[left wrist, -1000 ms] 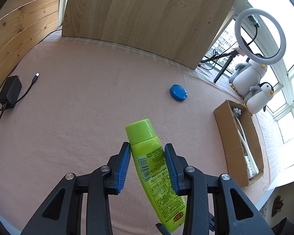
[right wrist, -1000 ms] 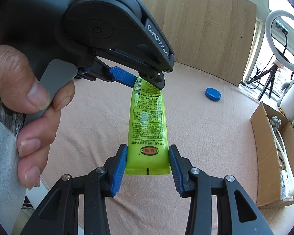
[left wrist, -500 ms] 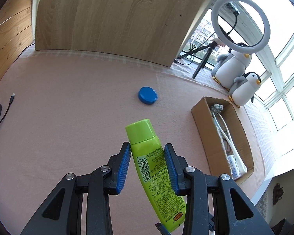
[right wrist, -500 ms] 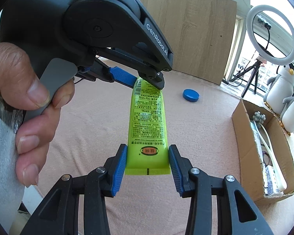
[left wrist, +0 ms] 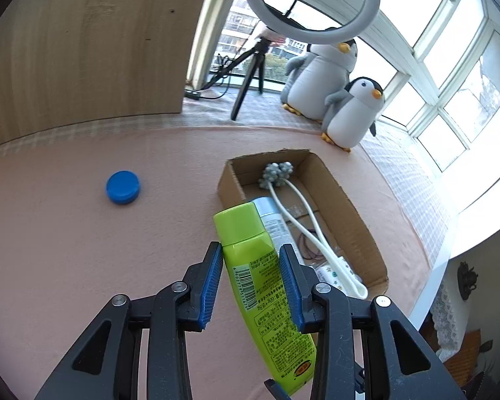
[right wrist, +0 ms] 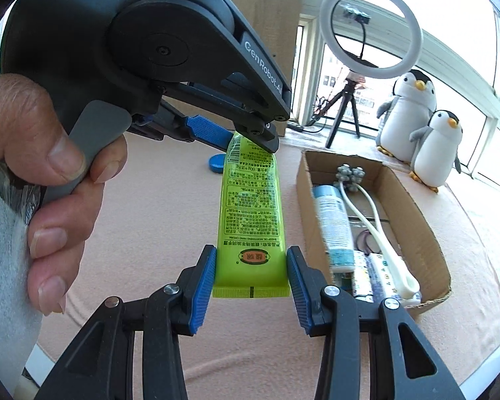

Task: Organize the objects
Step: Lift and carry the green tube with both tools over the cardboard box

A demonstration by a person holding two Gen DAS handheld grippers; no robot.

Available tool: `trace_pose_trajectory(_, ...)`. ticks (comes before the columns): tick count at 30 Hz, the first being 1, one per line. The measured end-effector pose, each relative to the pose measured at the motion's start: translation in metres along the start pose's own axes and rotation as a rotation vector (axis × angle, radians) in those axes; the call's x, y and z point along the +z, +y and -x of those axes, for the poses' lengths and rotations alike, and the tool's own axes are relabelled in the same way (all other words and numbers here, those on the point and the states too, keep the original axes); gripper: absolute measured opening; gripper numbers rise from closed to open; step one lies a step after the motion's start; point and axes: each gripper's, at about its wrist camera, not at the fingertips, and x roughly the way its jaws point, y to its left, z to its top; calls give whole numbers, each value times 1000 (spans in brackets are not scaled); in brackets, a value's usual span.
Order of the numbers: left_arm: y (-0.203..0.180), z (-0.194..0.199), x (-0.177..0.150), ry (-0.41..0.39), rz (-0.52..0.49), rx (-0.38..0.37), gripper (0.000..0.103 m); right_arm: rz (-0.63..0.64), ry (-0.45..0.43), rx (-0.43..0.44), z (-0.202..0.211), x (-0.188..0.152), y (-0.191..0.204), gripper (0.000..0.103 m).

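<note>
Pink cloth covers the table (left wrist: 66, 250). Left of the box (left wrist: 356, 213) lies a blue lid (left wrist: 122, 187). Beside the box's left wall, the green tube (left wrist: 263, 273) hangs in the air: left gripper (left wrist: 251, 283) pinches it below the cap, right gripper (right wrist: 250, 286) pinches its crimped end.

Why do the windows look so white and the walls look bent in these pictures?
Left wrist view: the fisheye lens bows the wooden panel and window frames; daylight blows the panes out white. Right wrist view: same glare behind the ring light; the white-and-blue bottle in the cardboard box looks smeared, while the green tube stays sharp.
</note>
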Motion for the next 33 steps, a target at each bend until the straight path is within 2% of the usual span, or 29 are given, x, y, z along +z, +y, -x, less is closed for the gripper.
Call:
trace_pose_trajectory(10, -73, -45, 22, 32, -120, -58, 38, -104, -5, -111, 4, -6, -57, 39)
trace_pose_trajectory(15, -100, -57, 30, 8, -174, -28, 39, -136, -17, -138, 3, -7, -80, 39)
trace_pose_trajectory(16, -105, -56, 31, -8, -194, 6, 42, -139, -17, -142, 1, -7, -84, 39)
trace_pose_trajectory(18, -111, -48, 34, -69, -230, 64, 60, -144, 1, -168, -6, -7, -92, 40)
trace_pose_trajectory(19, -114, -41, 35, -108, -241, 76, 76, -152, 14, -174, -10, -8, -97, 40)
trace_pose_trajectory(20, -116, -33, 37, -144, -249, 82, 85, -162, 12, -178, -12, -9, -100, 40)
trace_pose_trajectory(22, -117, -18, 40, -189, -265, 86, 88, -181, -2, -192, -10, -11, -106, 42)
trace_pose_trajectory(25, -116, -2, 45, -210, -275, 86, 90, -206, -30, -197, -1, -14, -110, 47)
trace_pose_trajectory(33, -100, 33, 44, -269, -275, 97, 93, -199, -38, -171, -1, -4, -100, 52)
